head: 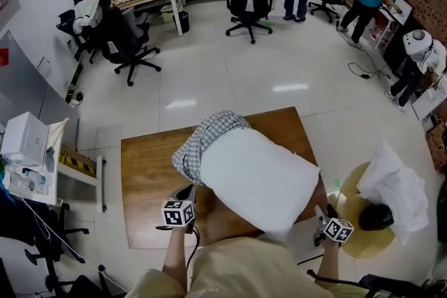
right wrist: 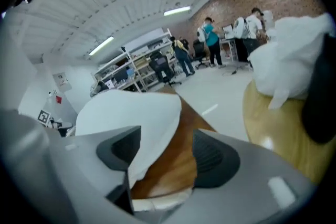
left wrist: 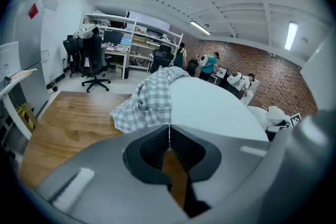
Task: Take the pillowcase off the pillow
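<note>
Pillowcase [head: 202, 139]: checked cloth, probably soft and light; it was bunched over the far end of the pillow [head: 258, 181]. The gathered hem looked best to grip.
Pillow: white, plump and mostly bare, lying across the wooden surface [head: 147, 178].
Left tongs [left wrist: 169, 136]: fully closed, empty.
Right tongs [right wrist: 160, 157]: about half open; the pillow's near corner lay between them, unclamped.
</note>
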{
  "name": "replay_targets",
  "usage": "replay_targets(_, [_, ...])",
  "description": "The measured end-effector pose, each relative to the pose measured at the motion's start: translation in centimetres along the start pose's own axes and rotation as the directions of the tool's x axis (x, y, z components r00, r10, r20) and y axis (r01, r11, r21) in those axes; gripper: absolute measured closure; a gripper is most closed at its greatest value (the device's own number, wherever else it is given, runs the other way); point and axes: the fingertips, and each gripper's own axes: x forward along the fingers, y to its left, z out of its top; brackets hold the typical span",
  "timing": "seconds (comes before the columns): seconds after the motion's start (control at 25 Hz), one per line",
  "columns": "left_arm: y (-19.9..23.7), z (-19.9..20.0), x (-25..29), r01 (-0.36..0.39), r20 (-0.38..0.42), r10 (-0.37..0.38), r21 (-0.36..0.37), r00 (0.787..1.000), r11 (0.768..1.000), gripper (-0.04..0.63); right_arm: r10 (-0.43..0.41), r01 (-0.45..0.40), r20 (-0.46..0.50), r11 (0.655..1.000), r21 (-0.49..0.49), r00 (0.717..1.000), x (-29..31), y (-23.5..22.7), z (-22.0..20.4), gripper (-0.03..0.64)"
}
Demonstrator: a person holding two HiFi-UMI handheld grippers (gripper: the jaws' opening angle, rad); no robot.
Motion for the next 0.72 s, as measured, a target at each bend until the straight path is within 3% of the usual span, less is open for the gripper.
replay_targets(0.16, [-0.7, 3.7, -1.8, 0.034, 0.116, -0.034, 0.005, 0.993, 0.999, 0.589, 0.091, -0.053, 0.201, 0.981, -0.187, 0.975, 0.2, 5.8, 8.3, 0.308])
replay_targets(0.28, [-2.0, 8.1, -3.8, 0.051, 0.221, -0.056, 0.028, 0.974, 0.998, 0.568, 0.213, -0.115, 0.262, 0.931, -0.345, 0.941, 0.5, 13.4, 13.3, 0.263])
replay_targets(0.48, [-5.2, 15.4, -7.5, 0.112, 0.399, -0.120, 0.044, 0.909, 0.993, 0.517, 0.404, -0.201, 0.311, 0.830, -0.521, 0.861, -0.1, 25.8, 19.0, 0.199])
replay_targets(0.6, [-7.8, 18.9, -9.7, 0.115, 0.465, -0.155, 0.113, 0.872, 0.987, 0.486, 0.490, -0.235, 0.342, 0.785, -0.573, 0.802, -1.7, 31.6, 21.5, 0.198])
replay_targets(0.72, [-10.0, 20.8, -11.3, 0.069, 0.512, -0.166, 0.203, 0.843, 0.977, 0.441, 0.562, -0.254, 0.356, 0.736, -0.628, 0.747, -3.1, 36.2, 22.7, 0.198])
